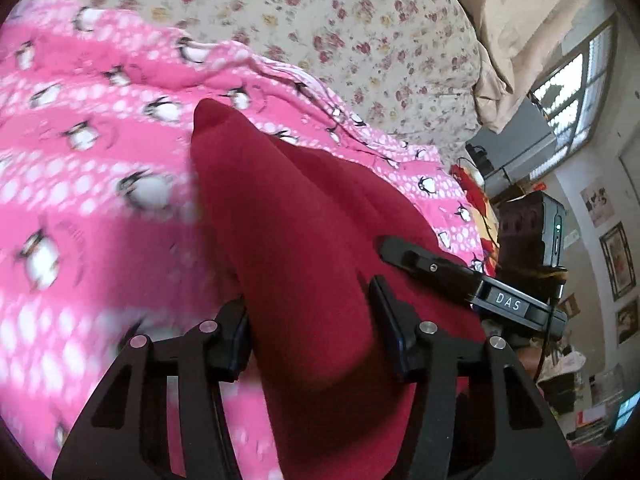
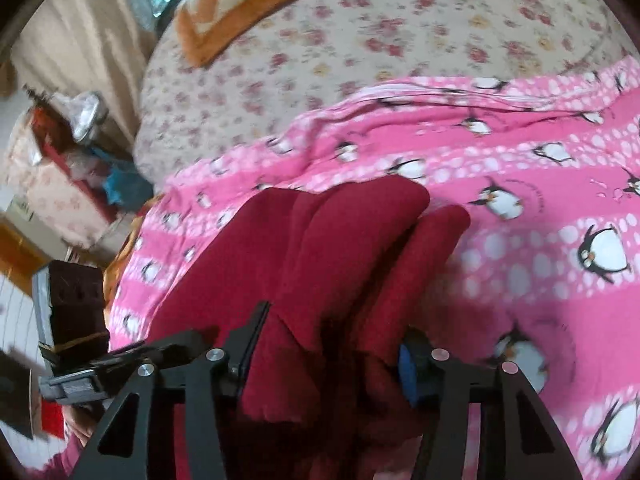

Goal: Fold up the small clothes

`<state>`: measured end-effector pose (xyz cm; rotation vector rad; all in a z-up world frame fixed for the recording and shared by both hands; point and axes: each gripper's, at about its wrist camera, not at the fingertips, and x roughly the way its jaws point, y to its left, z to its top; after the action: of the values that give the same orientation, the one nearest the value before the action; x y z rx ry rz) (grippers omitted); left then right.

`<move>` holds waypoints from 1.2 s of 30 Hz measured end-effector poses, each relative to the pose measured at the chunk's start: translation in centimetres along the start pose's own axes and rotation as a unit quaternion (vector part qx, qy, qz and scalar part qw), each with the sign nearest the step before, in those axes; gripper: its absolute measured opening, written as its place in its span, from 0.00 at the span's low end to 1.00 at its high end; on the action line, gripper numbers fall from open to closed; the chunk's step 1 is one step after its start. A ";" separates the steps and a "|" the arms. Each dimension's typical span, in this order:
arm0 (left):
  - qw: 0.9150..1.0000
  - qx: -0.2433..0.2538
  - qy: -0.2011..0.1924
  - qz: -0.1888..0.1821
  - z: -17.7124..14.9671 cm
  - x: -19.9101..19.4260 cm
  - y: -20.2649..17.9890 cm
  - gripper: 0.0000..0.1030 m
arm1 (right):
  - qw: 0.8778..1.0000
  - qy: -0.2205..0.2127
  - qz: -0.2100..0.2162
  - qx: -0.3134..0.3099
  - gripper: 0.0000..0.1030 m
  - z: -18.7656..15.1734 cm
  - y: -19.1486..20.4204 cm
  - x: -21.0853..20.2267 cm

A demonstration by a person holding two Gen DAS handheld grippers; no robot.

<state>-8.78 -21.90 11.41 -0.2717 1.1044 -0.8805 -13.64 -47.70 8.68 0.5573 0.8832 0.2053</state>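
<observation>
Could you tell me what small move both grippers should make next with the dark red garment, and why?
Probably carry the dark red garment forward together and lay it flat on the pink penguin blanket: the left gripper and right gripper each have a bunched fold between their fingers, so it likely needs spreading first.

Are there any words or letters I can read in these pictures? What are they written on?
"DAS": white letters on the black body of the right gripper, seen from the left wrist camera.
The wall pictures are too small and blurred to read.
The pink penguin blanket has faint curved marks by the penguins, too blurred to read.
</observation>
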 end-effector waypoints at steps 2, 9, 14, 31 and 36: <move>1.000 -0.007 -0.006 0.009 -1.7 -1.2 0.4 0.51 | 1.000 0.005 0.011 -0.010 0.52 -0.8 1.5 -0.2; 0.995 -0.069 0.026 0.062 -6.8 0.5 3.9 0.64 | 0.996 0.075 -0.049 -0.027 0.66 -4.7 2.1 4.2; 0.992 -0.017 -0.008 0.126 -7.1 -1.5 2.0 0.70 | 0.997 0.052 -0.056 -0.020 0.66 -4.9 2.6 1.3; 0.958 0.012 -0.112 0.265 -9.3 -6.7 0.9 0.70 | 0.988 0.013 -0.031 -0.150 0.66 -9.5 11.1 -2.2; 0.948 0.051 -0.130 0.287 -10.2 -7.1 -0.9 0.70 | 0.985 0.051 -0.069 -0.152 0.66 -11.4 9.4 0.3</move>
<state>-19.14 -15.03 12.02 0.0266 0.8209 -0.3635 -21.81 -35.43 7.80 0.2010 0.9659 0.2387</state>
